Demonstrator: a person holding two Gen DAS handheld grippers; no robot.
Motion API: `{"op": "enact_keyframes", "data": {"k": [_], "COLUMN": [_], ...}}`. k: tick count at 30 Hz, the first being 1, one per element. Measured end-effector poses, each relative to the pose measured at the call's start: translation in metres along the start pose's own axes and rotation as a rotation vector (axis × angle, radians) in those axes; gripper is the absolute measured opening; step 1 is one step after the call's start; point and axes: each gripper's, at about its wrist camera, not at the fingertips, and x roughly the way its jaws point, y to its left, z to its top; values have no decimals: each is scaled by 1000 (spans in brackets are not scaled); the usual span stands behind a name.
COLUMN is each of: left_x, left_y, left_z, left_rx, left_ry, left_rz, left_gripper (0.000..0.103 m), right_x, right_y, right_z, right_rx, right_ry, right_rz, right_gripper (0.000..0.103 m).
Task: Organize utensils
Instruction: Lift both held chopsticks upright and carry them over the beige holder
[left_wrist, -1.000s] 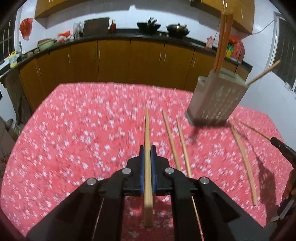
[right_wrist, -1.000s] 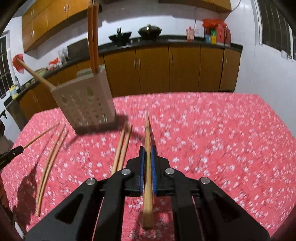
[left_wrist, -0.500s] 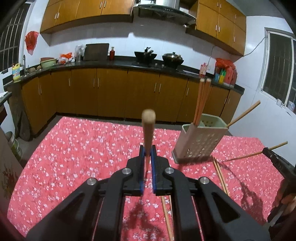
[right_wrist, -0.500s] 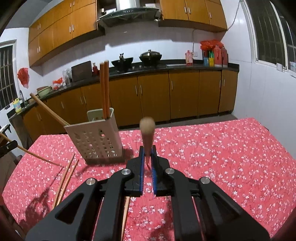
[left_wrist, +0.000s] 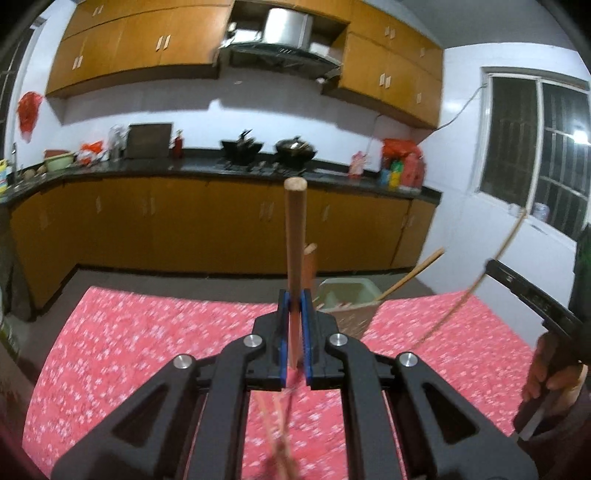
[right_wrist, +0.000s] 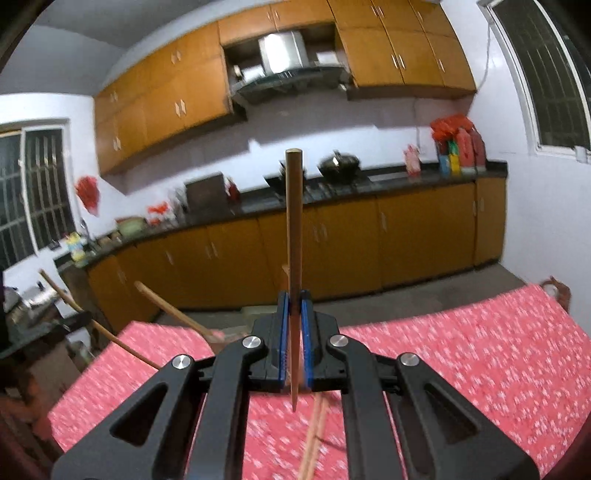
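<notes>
While both hand-held grippers are hanging above the red flowered counter (left_wrist: 140, 332), each is clamping a wooden chopstick. The left hand-held gripper (left_wrist: 294, 325) is pinching its chopstick (left_wrist: 294, 236) between blue pads (left_wrist: 282, 325), the stick standing nearly upright with its blunt end topmost. The right hand-held gripper (right_wrist: 294, 328) is gripping a second chopstick (right_wrist: 294, 236) the same way, its thin tip poking out below the pads.

Just beyond the left fingers, the pale holder (left_wrist: 347, 299) is standing on the counter, with reddish sticks (left_wrist: 309, 264) rising from it and one stick (left_wrist: 413, 275) leaning out to the right. In the right view only a sliver of that holder seems to be showing behind the jaws, with the leaning stick (right_wrist: 173, 314) slanting off to the left.

Loose chopsticks (right_wrist: 314, 439) are lying on the cloth below the right gripper, and blurred ones (left_wrist: 277, 435) under the left.

At the left view's right edge, a hand (left_wrist: 554, 373) is holding the right gripper's handle.
</notes>
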Motion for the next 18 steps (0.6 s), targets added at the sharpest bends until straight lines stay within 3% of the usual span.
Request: {"op": "enact_keyframes", "data": {"k": [5,9,13,18], "left_x": [1,6,22,51], "left_y": [-26,-36,-39,-35], "left_z": [24,41,52,46], "left_rx": [8,-7,-15,-39], "left_ry": [-76,-135,-159,-120], "left_rz": [-41,-44,-13,8], "left_gripper": [7,7,7,7], "right_x": [-3,10,29,55], "right_y": [18,27,30,29], "right_z": [26,36,34,26], "right_rx": [-4,-21,-26,-26], "right_ry": [-122,-191,-209,-174], "right_rz": [48,38,17,-8], "right_gripper": [7,7,7,7]}}
